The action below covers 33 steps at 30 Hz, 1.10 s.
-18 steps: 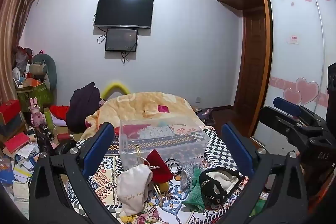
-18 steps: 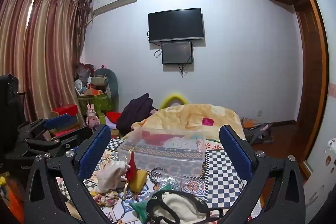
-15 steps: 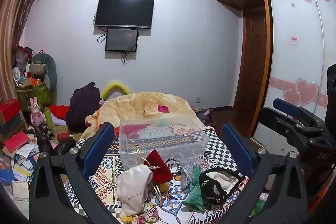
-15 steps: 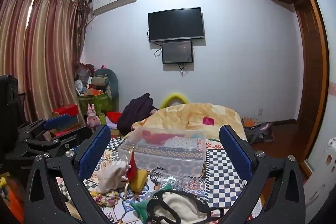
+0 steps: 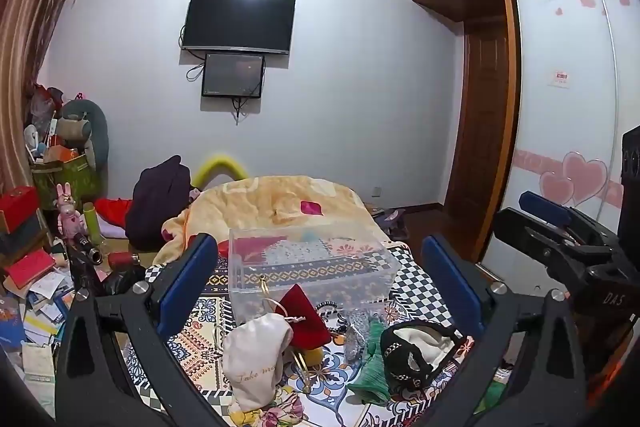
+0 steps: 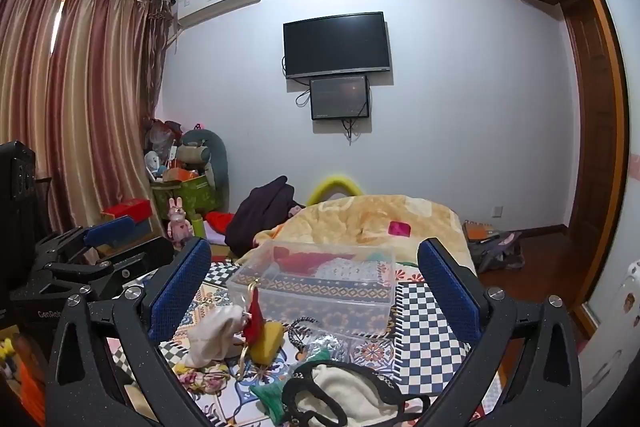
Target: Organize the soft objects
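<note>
A clear plastic box (image 5: 312, 263) (image 6: 320, 283) stands on the patterned bed cover. In front of it lie soft things: a white drawstring pouch (image 5: 256, 359) (image 6: 212, 339), a red velvet pouch (image 5: 304, 319) (image 6: 256, 319), a yellow sponge (image 6: 270, 341), a green cloth (image 5: 370, 379) and a black-and-cream bag (image 5: 416, 351) (image 6: 344, 395). My left gripper (image 5: 316, 283) is open and empty, held above the pile. My right gripper (image 6: 314, 287) is open and empty too, beside it; it also shows in the left wrist view (image 5: 560, 239).
A yellow blanket (image 5: 276, 203) covers the far end of the bed, with a dark garment (image 5: 160, 203) on its left. Boxes, books and toys crowd the floor at left (image 5: 32, 267). A wardrobe with sliding doors (image 5: 568, 107) stands at right.
</note>
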Tool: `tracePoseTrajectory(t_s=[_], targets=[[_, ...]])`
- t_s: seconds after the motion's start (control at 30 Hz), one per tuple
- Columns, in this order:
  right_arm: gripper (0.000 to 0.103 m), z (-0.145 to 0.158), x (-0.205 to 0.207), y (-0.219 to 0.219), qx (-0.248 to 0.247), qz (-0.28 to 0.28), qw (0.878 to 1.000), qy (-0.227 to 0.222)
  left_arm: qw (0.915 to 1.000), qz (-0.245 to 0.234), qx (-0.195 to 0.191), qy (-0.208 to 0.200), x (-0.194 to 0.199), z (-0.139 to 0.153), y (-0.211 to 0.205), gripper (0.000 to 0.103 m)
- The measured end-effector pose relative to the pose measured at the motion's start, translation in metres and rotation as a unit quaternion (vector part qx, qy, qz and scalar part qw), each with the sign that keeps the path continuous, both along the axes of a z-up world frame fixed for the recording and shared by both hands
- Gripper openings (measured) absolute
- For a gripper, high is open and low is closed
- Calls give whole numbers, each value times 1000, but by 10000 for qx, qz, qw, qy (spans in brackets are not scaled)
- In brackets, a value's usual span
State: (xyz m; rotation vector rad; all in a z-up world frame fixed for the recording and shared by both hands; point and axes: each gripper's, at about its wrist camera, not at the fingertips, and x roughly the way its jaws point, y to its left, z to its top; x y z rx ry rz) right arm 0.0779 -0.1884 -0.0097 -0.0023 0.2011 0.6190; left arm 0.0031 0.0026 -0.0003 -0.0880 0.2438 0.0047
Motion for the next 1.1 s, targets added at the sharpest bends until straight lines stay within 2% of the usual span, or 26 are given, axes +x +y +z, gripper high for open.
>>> tracePoseTrajectory(t_s=[1.1], targets=[[103,1,-3,2,14,6,10000,9,10000,-5,-43,21,1,-3,1,103]])
